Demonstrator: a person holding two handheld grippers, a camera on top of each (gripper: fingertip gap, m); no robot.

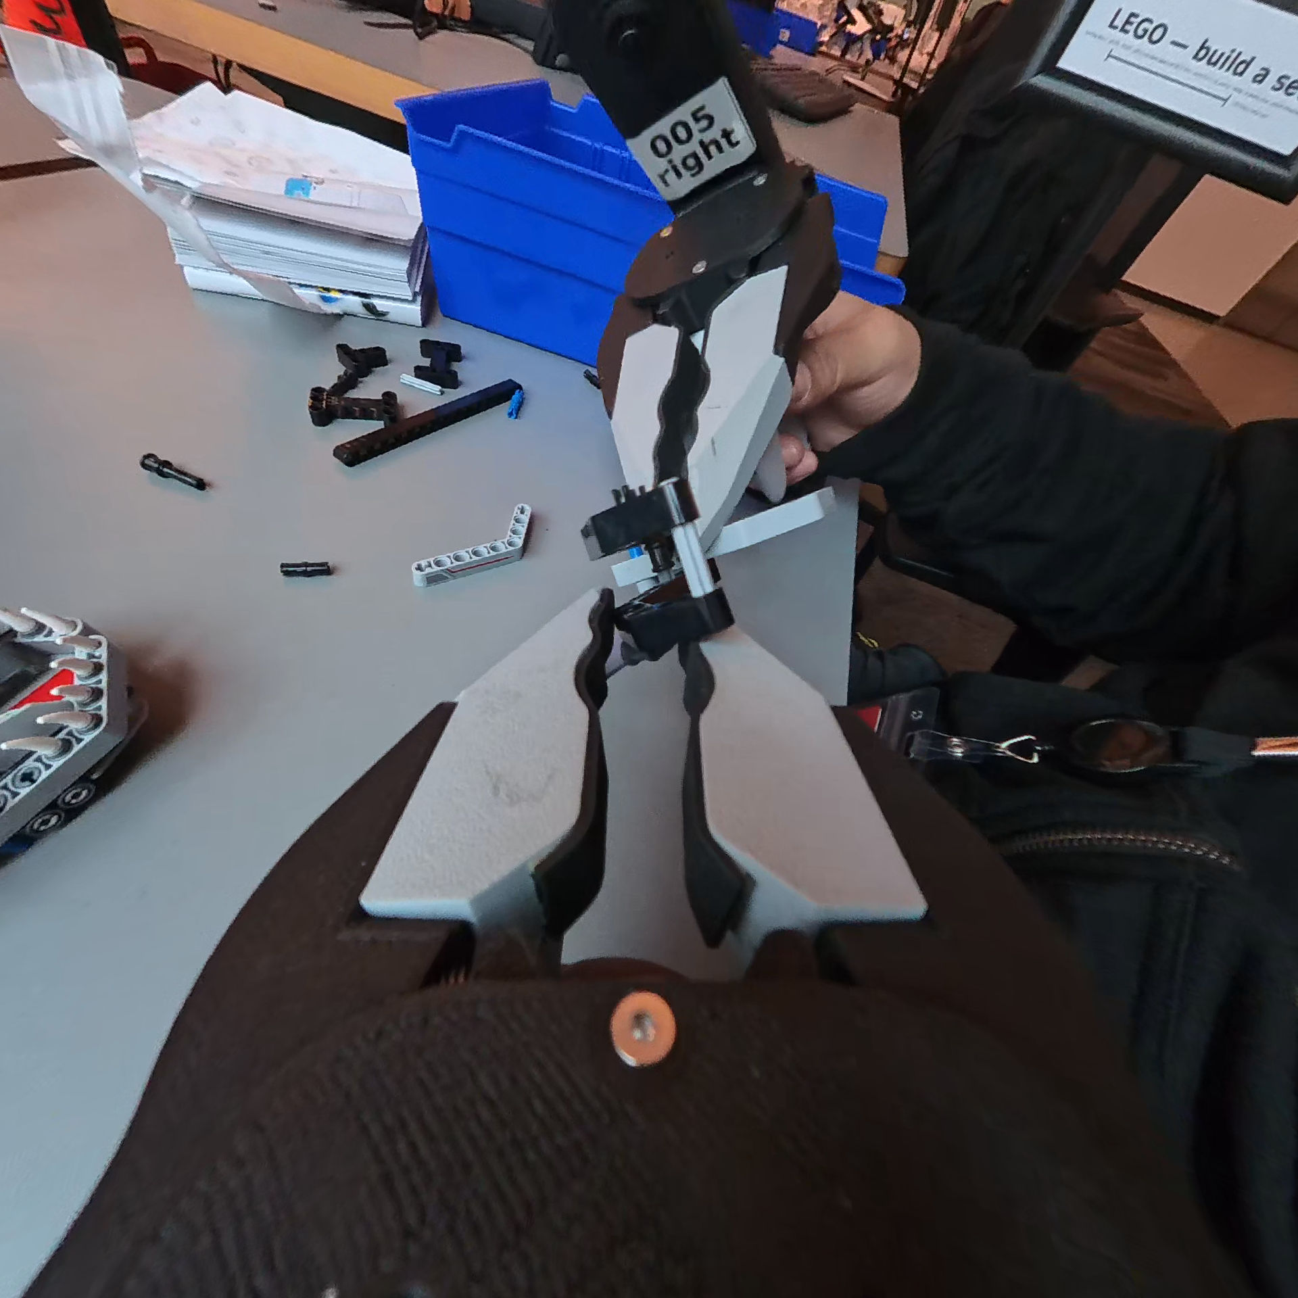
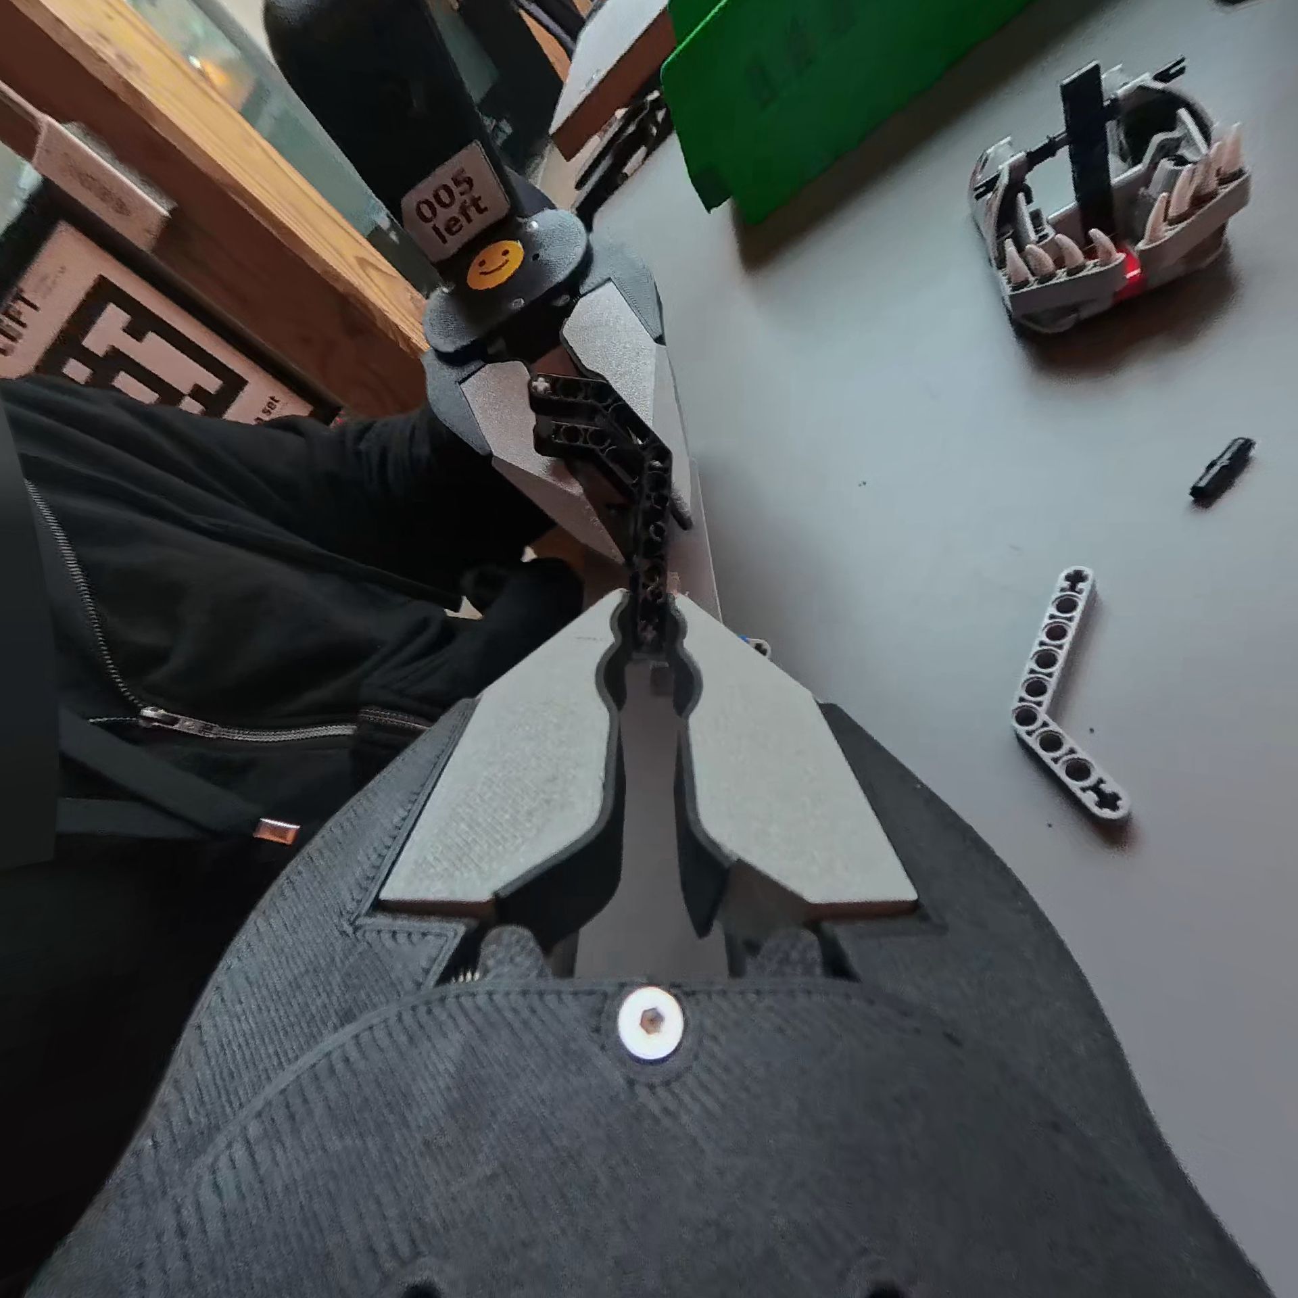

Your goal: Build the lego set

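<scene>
A small sub-assembly (image 1: pixel 667 555) of black bent beams, a grey axle and a blue pin hangs above the grey table (image 1: pixel 211 702). Both grippers hold it. My left gripper (image 1: pixel 657 625) comes from below in its own view and is shut on the lower black end. My right gripper (image 1: pixel 674 484) comes from above, shut on the upper end by the axle. In the right wrist view, my right gripper (image 2: pixel 650 611) pinches the near end of the black beams (image 2: pixel 650 492). The left gripper (image 2: pixel 632 548) holds their far end.
On the table lie a grey bent beam (image 1: pixel 477 551) (image 2: pixel 1060 695), black pins (image 1: pixel 307 567) (image 2: pixel 1221 469) and a long black beam (image 1: pixel 428 421). A toothed grey model (image 1: pixel 56 709) (image 2: pixel 1110 225), a blue bin (image 1: pixel 534 232), booklets (image 1: pixel 295 232) and a green bin (image 2: pixel 808 91) stand around. Less than 4 cm separates the two grippers' tips. About 15 centimeters separates my left fingertips from the toothed grey model (image 2: pixel 1110 225).
</scene>
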